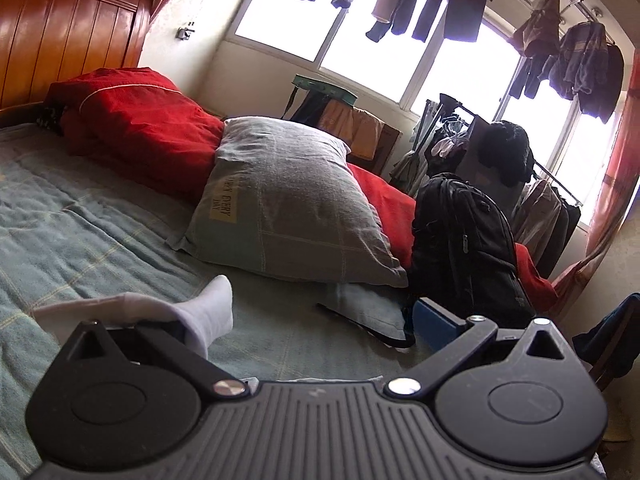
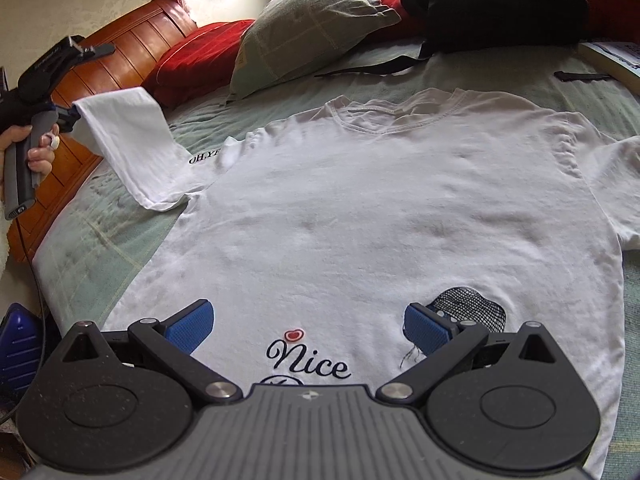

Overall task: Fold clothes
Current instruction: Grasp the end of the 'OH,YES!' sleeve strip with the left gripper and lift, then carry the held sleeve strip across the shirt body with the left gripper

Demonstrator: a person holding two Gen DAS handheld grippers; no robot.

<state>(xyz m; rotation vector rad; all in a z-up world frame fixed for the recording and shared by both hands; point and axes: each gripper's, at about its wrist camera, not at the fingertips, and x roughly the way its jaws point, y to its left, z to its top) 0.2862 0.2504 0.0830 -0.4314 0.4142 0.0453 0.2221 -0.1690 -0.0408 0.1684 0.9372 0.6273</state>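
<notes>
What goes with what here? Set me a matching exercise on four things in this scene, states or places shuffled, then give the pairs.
Things:
1. sleeve
2. right gripper
3. backpack
4. pillow

States or places:
A. grey, resting against the red bedding
B. raised off the bed, its end up at the left gripper
C. open, just above the "Nice" print
D. black, on the bed beside the pillow

Pairs: 1-B, 2-C, 3-D, 4-A
</notes>
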